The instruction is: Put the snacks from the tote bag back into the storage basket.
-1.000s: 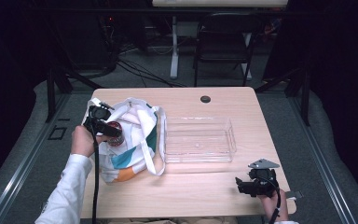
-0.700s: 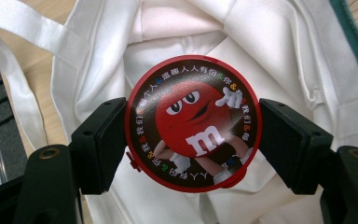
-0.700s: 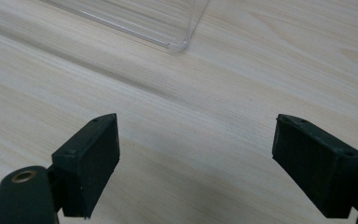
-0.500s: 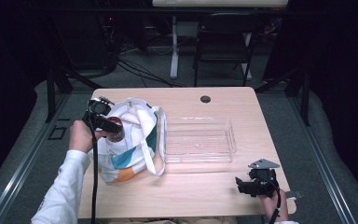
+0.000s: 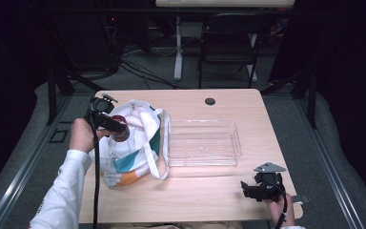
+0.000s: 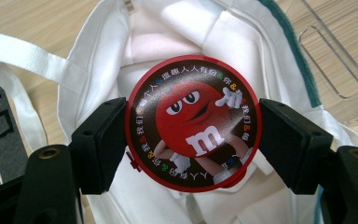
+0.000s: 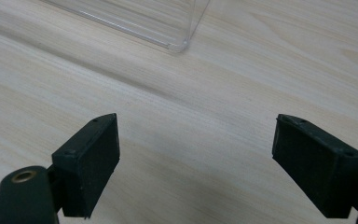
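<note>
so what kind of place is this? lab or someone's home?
Most likely a lab or recording workspace, not a home. A lone wooden table stands in a dark room, cables run loose across the floor behind it, and a folding chair sits by another desk's leg.

surface: light wood tabletop (image 5: 219,195) | left: white tote bag (image 5: 133,152) lay slumped open | middle: clear plastic tray (image 5: 202,143) just beside bag | far edge: small black disc (image 5: 210,101) | near right: bare wood
</note>
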A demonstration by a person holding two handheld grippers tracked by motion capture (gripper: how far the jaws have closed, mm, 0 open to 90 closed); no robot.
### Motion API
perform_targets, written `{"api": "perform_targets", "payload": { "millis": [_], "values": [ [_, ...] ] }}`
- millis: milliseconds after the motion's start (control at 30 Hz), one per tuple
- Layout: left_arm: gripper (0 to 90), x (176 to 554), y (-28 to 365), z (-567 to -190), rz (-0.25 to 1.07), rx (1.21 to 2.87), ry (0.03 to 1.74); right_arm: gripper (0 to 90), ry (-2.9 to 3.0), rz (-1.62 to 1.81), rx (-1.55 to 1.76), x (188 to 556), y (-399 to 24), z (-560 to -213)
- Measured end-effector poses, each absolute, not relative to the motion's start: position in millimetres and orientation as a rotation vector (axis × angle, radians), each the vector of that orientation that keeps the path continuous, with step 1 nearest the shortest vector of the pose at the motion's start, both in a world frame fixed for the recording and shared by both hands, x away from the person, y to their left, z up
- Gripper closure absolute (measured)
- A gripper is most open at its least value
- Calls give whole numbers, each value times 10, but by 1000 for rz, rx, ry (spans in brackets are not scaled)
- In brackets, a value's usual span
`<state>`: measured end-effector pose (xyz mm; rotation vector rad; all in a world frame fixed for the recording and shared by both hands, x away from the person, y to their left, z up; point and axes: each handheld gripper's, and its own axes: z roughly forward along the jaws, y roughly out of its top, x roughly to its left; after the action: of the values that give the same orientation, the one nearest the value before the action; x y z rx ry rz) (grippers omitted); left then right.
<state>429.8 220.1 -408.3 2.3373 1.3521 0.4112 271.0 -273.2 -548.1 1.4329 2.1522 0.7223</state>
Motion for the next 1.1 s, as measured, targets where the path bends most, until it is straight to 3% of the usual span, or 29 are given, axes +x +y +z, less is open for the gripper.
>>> {"api": "perform_targets", "payload": {
  "millis": [1100],
  "values": [
    [272, 4292, 1861, -3810, 392, 2358, 1230, 144, 2152, 716, 1433, 2708, -2736, -5485]
  ]
}}
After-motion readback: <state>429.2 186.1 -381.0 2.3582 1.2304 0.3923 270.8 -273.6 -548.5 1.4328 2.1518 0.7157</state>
